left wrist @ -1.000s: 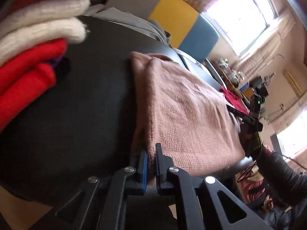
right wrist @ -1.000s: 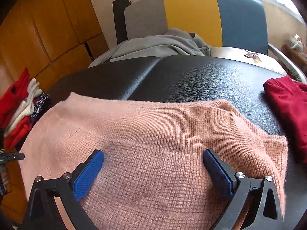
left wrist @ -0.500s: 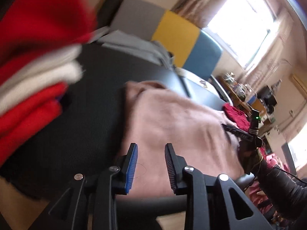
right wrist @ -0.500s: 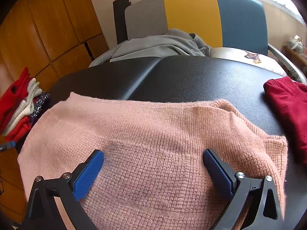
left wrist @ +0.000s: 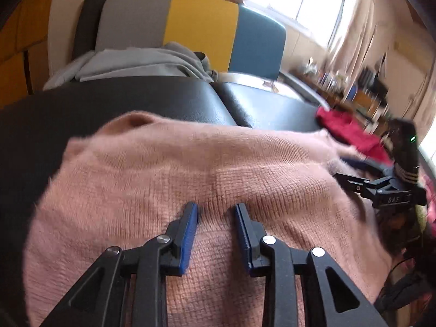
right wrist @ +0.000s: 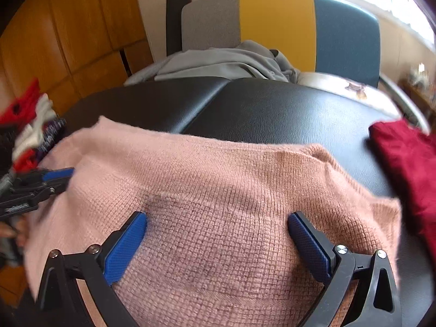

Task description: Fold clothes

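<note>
Your left gripper point(left wrist: 216, 209) is a little way open over the pink sweater point(left wrist: 190, 169) and holds nothing. Your right gripper point(right wrist: 216, 223) is spread wide over it, holding nothing too. The sweater lies on the black table point(right wrist: 272, 109), beside a red cloth point(right wrist: 403, 158).

Black padded table point(right wrist: 286, 109) under pink sweater point(right wrist: 218, 190), red garment point(right wrist: 406, 158).

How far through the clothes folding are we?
Done: a folded stack of red and white knits sits at the left edge. In hand: the pink sweater lies folded on the black surface; left gripper and right gripper are both open over it. Left: the red garment and grey garment look unfolded.
</note>
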A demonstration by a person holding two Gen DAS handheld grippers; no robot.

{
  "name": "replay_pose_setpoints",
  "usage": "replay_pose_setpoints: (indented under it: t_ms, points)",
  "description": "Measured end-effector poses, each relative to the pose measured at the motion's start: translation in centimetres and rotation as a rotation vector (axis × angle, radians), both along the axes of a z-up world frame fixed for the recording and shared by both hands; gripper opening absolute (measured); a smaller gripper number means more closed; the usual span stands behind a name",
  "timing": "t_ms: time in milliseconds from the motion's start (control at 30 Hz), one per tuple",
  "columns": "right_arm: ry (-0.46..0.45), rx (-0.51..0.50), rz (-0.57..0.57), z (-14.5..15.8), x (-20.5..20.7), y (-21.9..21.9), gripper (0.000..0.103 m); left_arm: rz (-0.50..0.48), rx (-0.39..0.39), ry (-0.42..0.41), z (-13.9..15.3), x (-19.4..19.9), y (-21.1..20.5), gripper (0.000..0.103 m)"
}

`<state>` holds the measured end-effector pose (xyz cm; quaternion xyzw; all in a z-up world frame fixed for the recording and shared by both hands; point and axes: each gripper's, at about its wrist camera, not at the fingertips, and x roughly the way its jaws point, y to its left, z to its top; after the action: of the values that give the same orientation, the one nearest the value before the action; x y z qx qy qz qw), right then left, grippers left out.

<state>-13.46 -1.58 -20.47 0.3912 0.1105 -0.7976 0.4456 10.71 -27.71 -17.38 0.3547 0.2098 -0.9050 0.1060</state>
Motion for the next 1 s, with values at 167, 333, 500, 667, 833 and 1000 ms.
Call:
replay_pose_setpoints:
  t_ms: [167, 333, 500, 667, 833, 1000]
  points:
    - [-0.027, -0.039, -0.003, 0.2, -0.4, 0.4, 0.103, 0.027, -0.023, 0.017, 0.3, 0.6, 0.7, 0.026]
    - [0.013, -0.002, -0.008, 0.3, 0.2, -0.2, 0.103, 0.076, 0.122, 0.058, 1.4, 3.3, -0.9, 0.03]
    - [0.008, -0.009, -0.009, 0.3, 0.2, -0.1, 0.103, 0.195, 0.057, 0.071, 3.2, 9.2, -3.1, 0.033]
    - [0.007, -0.011, -0.01, 0.2, 0.5, -0.2, 0.103, 0.229, 0.074, 0.017, 3.5, 10.4, -7.0, 0.041]
    - [0.004, -0.013, -0.008, 0.2, 0.2, 0.0, 0.103, 0.186, 0.077, -0.085, 1.8, 8.0, -8.5, 0.048]
    - [0.0, -0.017, -0.007, 0.3, 0.0, 0.1, 0.103, 0.158, 0.081, -0.169, -0.2, 5.6, -10.1, 0.048]
